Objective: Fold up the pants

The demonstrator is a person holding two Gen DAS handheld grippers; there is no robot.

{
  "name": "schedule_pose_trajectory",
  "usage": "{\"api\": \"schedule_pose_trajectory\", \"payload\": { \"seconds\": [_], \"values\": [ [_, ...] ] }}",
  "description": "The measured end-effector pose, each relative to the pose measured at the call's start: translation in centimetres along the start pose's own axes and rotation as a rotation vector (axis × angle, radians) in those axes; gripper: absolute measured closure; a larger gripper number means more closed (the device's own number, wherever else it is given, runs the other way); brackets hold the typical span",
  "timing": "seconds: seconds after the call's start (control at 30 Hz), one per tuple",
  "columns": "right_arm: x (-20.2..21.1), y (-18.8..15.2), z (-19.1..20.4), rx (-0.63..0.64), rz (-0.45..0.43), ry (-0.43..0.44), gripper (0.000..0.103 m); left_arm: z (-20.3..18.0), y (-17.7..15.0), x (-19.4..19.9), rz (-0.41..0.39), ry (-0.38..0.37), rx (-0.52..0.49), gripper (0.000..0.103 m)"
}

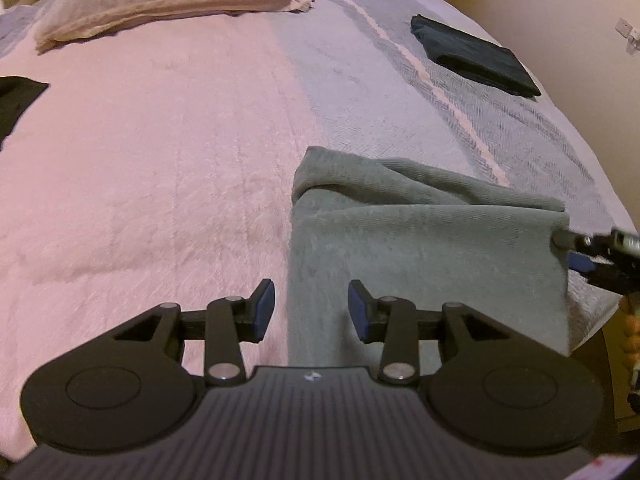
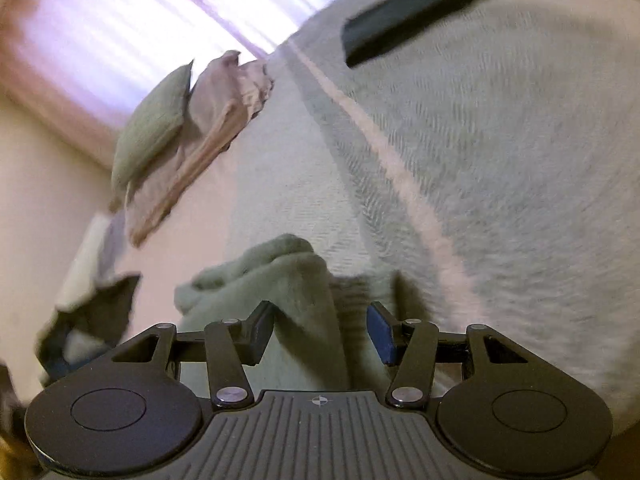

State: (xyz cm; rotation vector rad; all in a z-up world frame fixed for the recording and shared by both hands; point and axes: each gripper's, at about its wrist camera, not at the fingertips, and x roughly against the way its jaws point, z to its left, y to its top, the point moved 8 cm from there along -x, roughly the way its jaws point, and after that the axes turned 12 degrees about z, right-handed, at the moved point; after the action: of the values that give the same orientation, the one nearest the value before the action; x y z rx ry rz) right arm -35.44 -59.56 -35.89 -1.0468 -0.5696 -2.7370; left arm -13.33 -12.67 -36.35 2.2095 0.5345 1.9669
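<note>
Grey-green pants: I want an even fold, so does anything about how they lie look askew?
Yes. The grey-green pants bunch at their far edge, with a rumpled ridge and one corner curled up; the rest lies flat on the bed.

Fleecy matt grey-green pants [image 1: 424, 240], fuzzy bedspread [image 1: 160, 168]

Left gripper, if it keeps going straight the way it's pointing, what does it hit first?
Most likely the left edge of the grey-green pants, lying right ahead of the open left gripper; the pink blanket sits just beside that edge, and depth is unclear.
</note>
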Motion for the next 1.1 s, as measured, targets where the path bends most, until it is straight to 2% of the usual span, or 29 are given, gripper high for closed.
{"api": "schedule_pose_trajectory", "payload": {
  "seconds": [0.03, 0.1, 0.2, 0.23, 0.27, 0.33, 0.37, 0.4, 0.43, 0.5, 0.57, 0.63, 0.73, 0.8, 0.83, 0.87, 0.9, 0.93, 1.0, 1.1],
  "values": [
    [-0.6, 0.3, 0.2, -0.021, -0.001, 0.058, 0.072, 0.2, 0.4, -0.5, 0.001, -0.007, -0.006, 0.068],
    [-0.9, 1.2, 1.2, -0.024, -0.02, 0.082, 0.089, 0.4, 1.4, -1.2, -0.004, -0.028, -0.019, 0.068],
    [0.3, 2.9, 2.6, 0.005, -0.086, 0.116, 0.091, 0.9, 2.8, -1.7, -0.026, -0.059, -0.041, 0.068],
    [0.7, 3.5, 2.5, 0.017, -0.113, 0.092, 0.091, 1.0, 3.1, -2.0, -0.028, -0.07, -0.045, 0.068],
    [0.5, 3.9, 1.5, 0.024, -0.132, 0.032, 0.091, 1.1, 3.3, -2.4, -0.023, -0.078, -0.051, 0.068],
    [-1.7, 3.3, -2.0, 0.016, -0.075, -0.126, 0.087, 1.5, 3.2, -3.4, 0.003, -0.078, -0.045, 0.068],
    [-2.6, 2.7, -3.6, -0.04, -0.038, -0.135, 0.081, 1.8, 3.1, -3.7, 0.015, -0.082, -0.039, 0.068],
    [-2.6, 2.6, -4.5, -0.109, -0.037, -0.1, 0.077, 2.0, 2.9, -3.8, 0.023, -0.091, -0.032, 0.068],
    [-2.0, 2.6, -4.5, -0.143, -0.041, -0.071, 0.074, 2.3, 2.7, -3.7, 0.026, -0.104, -0.024, 0.067],
    [-0.3, 2.6, -4.0, -0.16, -0.035, -0.087, 0.058, 2.9, 2.0, -3.5, 0.042, -0.137, 0.004, 0.064],
    [2.1, 1.7, -3.3, -0.147, -0.034, -0.124, 0.056, 3.4, 1.0, -3.1, 0.072, -0.191, 0.045, 0.062],
    [3.9, 0.0, -2.7, -0.12, -0.029, -0.145, 0.056, 3.6, -0.2, -2.6, 0.097, -0.247, 0.08, 0.052],
    [5.8, -4.6, -2.8, -0.12, 0.048, -0.198, 0.056, 3.1, -2.2, -2.4, 0.146, -0.306, 0.105, 0.04],
    [5.8, -7.8, -3.2, -0.171, 0.098, -0.168, 0.056, 2.6, -3.3, -2.5, 0.168, -0.326, 0.108, 0.038],
    [5.5, -8.8, -3.0, -0.188, 0.11, -0.133, 0.056, 2.1, -3.8, -2.9, 0.181, -0.334, 0.108, 0.041],
    [5.1, -9.3, -3.0, -0.196, 0.097, -0.112, 0.063, 1.7, -4.3, -3.3, 0.19, -0.34, 0.11, 0.045],
    [5.0, -9.4, -3.1, -0.213, 0.065, -0.1, 0.076, 1.2, -4.4, -3.7, 0.187, -0.341, 0.103, 0.075],
    [4.9, -9.1, -3.4, -0.223, 0.051, -0.103, 0.078, 0.7, -4.4, -4.1, 0.174, -0.325, 0.08, 0.086],
    [4.4, -8.3, -4.6, -0.243, 0.033, -0.117, 0.079, 0.0, -3.8, -4.7, 0.154, -0.27, 0.039, 0.089],
    [4.2, -8.8, -6.4, -0.346, 0.105, -0.087, 0.076, -0.6, -3.2, -4.2, 0.176, -0.188, -0.035, 0.09]
  ]
}}
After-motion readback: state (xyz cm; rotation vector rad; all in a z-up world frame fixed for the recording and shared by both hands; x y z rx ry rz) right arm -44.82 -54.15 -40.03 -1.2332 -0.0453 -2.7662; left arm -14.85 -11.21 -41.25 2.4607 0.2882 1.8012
